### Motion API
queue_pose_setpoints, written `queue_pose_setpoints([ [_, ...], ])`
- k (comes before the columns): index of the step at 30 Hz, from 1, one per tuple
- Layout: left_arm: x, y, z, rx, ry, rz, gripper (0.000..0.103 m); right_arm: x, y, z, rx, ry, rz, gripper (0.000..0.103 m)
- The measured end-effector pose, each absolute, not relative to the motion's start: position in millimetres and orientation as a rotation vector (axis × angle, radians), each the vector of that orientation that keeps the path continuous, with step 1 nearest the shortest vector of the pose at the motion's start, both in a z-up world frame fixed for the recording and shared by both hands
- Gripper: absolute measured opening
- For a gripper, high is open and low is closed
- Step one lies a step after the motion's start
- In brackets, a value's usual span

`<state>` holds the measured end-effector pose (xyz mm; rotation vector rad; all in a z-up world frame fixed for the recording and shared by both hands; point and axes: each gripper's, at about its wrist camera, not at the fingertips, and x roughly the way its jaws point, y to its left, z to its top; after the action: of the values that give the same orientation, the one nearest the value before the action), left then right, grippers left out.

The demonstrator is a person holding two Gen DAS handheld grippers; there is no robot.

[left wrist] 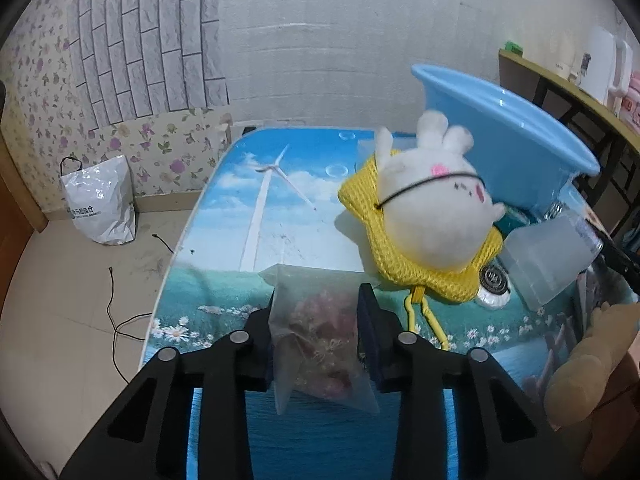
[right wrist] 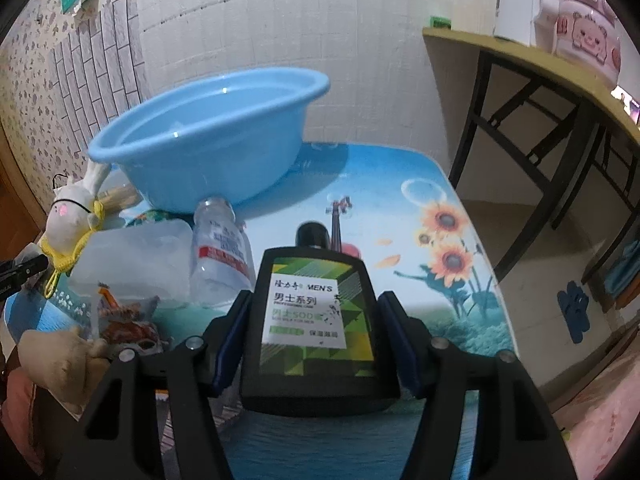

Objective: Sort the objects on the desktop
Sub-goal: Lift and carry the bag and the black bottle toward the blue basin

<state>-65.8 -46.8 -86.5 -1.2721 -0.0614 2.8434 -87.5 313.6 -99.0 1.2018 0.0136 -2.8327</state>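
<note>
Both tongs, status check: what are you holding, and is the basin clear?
Left tongs shut on translucent pouch. Right tongs straddling black bottle. Blue basin empty; plush rabbit beside it.

the blue basin (right wrist: 208, 136) is glossy, smooth plastic. beside the basin, the rabbit toy (left wrist: 432, 200) looks plush on a yellow knitted cloth (left wrist: 424, 276). near the basin, the black bottle (right wrist: 316, 320) looks smooth plastic with a shiny label.

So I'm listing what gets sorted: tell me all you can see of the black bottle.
The black bottle is flat-sided, glossy plastic by its look, with a round black cap and a green-and-white geometric label printed "MEN'S" plus Chinese characters. It sits between the blue pads of the right hand-held gripper, cap pointing away, above the printed table cover. A clear bottle lies just to its left.
</note>
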Motion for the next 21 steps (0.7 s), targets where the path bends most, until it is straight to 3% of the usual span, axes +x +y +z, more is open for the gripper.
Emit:
queue_pose_setpoints([
  [21, -66, -18, 3, -0.952, -0.079, 2.884, 0.032, -85, 289, -22, 0.866, -0.027, -2.849, 0.062],
])
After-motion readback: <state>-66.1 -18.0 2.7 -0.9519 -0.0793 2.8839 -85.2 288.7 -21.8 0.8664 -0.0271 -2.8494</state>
